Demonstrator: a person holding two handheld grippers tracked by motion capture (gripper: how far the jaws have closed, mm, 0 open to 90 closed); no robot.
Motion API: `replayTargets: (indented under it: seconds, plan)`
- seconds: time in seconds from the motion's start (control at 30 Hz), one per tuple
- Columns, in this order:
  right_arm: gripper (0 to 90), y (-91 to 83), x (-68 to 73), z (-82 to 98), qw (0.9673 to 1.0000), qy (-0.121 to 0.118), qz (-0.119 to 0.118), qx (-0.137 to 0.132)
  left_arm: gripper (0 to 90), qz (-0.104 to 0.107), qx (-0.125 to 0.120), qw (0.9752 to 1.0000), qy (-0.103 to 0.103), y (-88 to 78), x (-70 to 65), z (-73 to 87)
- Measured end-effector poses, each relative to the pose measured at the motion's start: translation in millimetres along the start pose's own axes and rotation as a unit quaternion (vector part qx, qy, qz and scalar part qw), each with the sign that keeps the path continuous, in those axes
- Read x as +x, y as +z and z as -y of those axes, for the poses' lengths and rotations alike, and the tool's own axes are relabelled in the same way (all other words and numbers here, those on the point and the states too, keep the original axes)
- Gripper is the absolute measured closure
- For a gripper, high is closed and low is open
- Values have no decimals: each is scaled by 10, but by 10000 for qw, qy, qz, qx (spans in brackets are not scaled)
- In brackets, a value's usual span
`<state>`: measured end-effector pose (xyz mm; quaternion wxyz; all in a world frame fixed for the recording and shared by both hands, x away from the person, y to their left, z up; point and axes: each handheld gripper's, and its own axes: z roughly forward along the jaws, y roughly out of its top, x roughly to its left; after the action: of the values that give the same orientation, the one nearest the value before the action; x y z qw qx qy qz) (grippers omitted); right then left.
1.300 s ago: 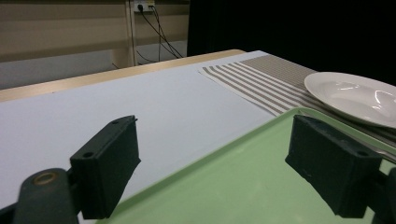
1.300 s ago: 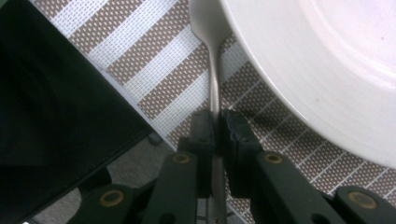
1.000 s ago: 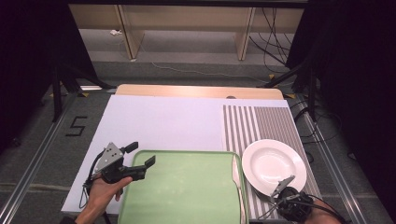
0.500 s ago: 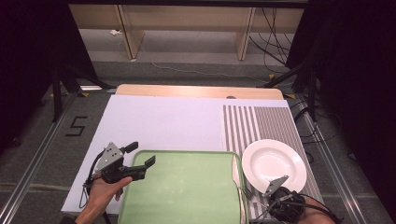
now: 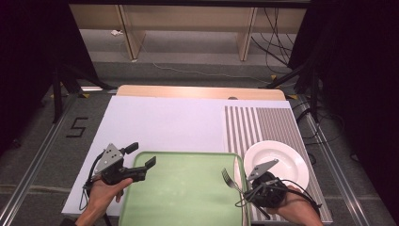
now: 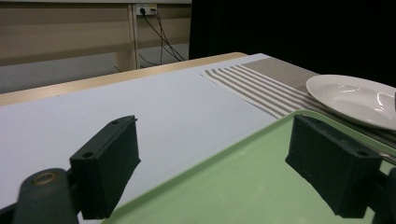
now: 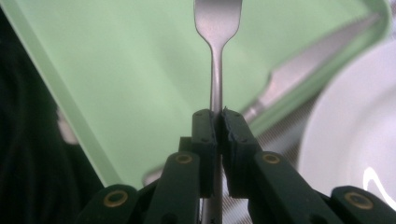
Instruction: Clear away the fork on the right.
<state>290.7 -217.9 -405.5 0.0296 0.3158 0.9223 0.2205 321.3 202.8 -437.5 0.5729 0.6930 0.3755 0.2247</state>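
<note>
So we've got the green tray [image 5: 188,188] as our anchor here. At its left edge, our left gripper [image 5: 141,162] sits with jaws wide apart and nothing between them, one jaw over the tray's rim, the other off over the white table cover [image 5: 164,122]. Near the tray's right edge, our right gripper [image 5: 244,190] is pinched tight on the handle of the fork [image 5: 230,179], tines sticking out over the tray. A knife [image 5: 236,169] lies along the tray's right rim, and just past that is the white plate [image 5: 277,162] on the striped mat [image 5: 259,125]. The worry: we're gripping a thin, slick handle, so the fork could swivel or slide out, or its tines could clip the knife or the tray rim.
</note>
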Motion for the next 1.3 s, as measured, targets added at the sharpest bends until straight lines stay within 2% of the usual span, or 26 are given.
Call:
replayTargets:
  seconds: [0.2, 0.5, 0.7, 0.83, 0.9, 1.07, 1.3]
  plan:
    - [849, 50, 91, -211, 9993, -16, -300, -201, 158, 6, -24, 10000, 5, -1, -6, -3]
    - [849, 200, 191, -380, 9983, -44, -543, -192, 157, -10, -20, 10000, -1, 5, -3, 0]
    - [849, 331, 227, -447, 9984, -1, -563, -70, 157, -21, -39, 10000, -4, -4, -3, -4]
    - [849, 388, 224, -468, 9984, 119, -547, -54, 157, -32, -17, 10000, -40, 16, 9, 3]
    - [849, 404, 217, -468, 9983, 208, -547, -4, 157, -29, -34, 10000, -45, 13, 5, 2]
    - [848, 481, 221, -454, 9980, 208, -587, 106, 157, -43, -38, 10000, -48, 5, 10, 0]
    - [848, 543, 179, -431, 9974, 329, -598, 250, 157, -38, -71, 10000, -55, 3, 18, -1]
